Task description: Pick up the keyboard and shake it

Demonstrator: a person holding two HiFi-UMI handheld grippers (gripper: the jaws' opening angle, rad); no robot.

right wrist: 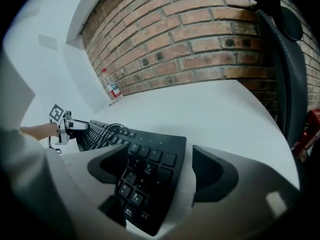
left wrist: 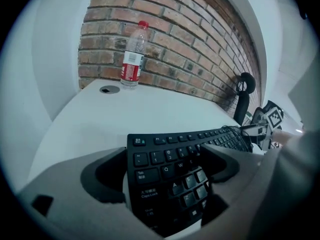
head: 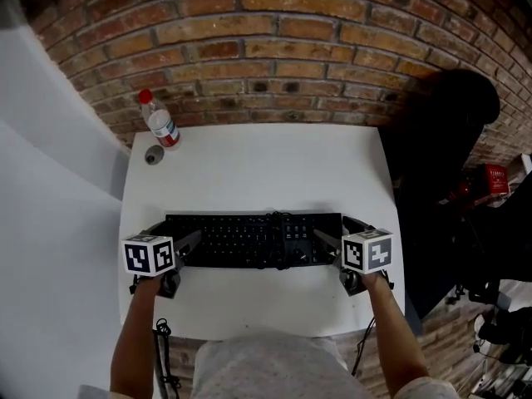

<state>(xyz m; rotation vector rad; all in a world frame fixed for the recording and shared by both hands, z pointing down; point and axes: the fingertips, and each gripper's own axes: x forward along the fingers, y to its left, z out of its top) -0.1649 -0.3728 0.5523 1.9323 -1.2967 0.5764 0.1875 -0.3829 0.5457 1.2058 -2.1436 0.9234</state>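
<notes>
Where head view looks down, long black keyboard lies flat on white rectangular table, toward near edge. Left gripper at its left end, right gripper at its right end. Clear plastic bottle with red cap stands at far left corner, well apart.
Left gripper view: jaws spread, keyboard end between them, strip of table showing beside one pad.
Right gripper view: jaws spread, keyboard end between them, pads seemingly not pressing.
</notes>
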